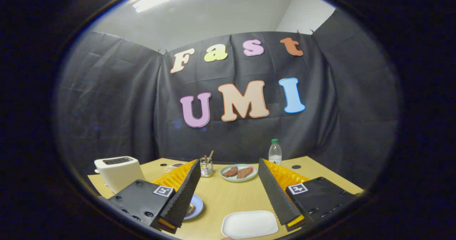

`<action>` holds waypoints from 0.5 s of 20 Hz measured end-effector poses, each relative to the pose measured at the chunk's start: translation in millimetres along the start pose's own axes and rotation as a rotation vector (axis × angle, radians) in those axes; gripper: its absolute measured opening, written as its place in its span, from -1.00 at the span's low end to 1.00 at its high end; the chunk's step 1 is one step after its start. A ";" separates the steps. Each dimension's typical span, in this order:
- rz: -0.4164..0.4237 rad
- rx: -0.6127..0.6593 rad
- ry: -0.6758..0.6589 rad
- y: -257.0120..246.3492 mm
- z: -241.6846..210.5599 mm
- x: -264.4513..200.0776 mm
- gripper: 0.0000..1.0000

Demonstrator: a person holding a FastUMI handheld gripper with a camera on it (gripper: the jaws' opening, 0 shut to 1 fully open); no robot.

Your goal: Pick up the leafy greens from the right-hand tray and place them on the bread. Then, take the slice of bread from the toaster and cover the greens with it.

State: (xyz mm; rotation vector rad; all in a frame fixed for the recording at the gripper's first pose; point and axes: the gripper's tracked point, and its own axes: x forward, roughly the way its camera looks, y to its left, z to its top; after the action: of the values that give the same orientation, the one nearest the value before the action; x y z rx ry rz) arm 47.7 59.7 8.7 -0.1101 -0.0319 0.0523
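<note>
Gripper view over a pale wooden tabletop (228, 197) backed by black cloth. The two-finger gripper (228, 193) is held above the table with its fingers spread wide and nothing between them; the left finger (183, 193) lies at 7 o'clock and the right finger (276, 193) at 5 o'clock of the clear table patch between them.

A cream, box-shaped toaster (119, 172) with a dark slotted top stands at 10 o'clock, beyond the left finger; whether a slice sits in its slots cannot be told. A round pale-blue plate (196, 206) lies just right of the left fingertip, largely hidden by it, with a brownish edge on it that may be the bread, though too little shows to be certain.

A white, rounded-rectangle tray (249, 224) sits at 6 o'clock, nearest the camera and between the fingertips, its visible surface bare. A round pale-green plate (238, 172) carrying two reddish-brown meat-like pieces (238, 171) lies at 12 o'clock, beyond the fingers.

A small clear glass cup (206, 167) holding sticks stands at 11 o'clock, just left of the green plate. A clear plastic bottle with a green cap (275, 152) stands upright at 1 o'clock, near the cloth
</note>
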 end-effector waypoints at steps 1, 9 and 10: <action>0.003 -0.003 -0.024 1.3 13.7 2.9 1.00; 0.053 -0.075 0.037 12.4 -3.8 -8.2 1.00; 0.061 -0.069 0.055 11.4 -14.7 -8.1 1.00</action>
State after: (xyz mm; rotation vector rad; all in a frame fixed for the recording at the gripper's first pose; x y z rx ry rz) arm 39.5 68.9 -7.4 -0.1811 0.0248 0.1087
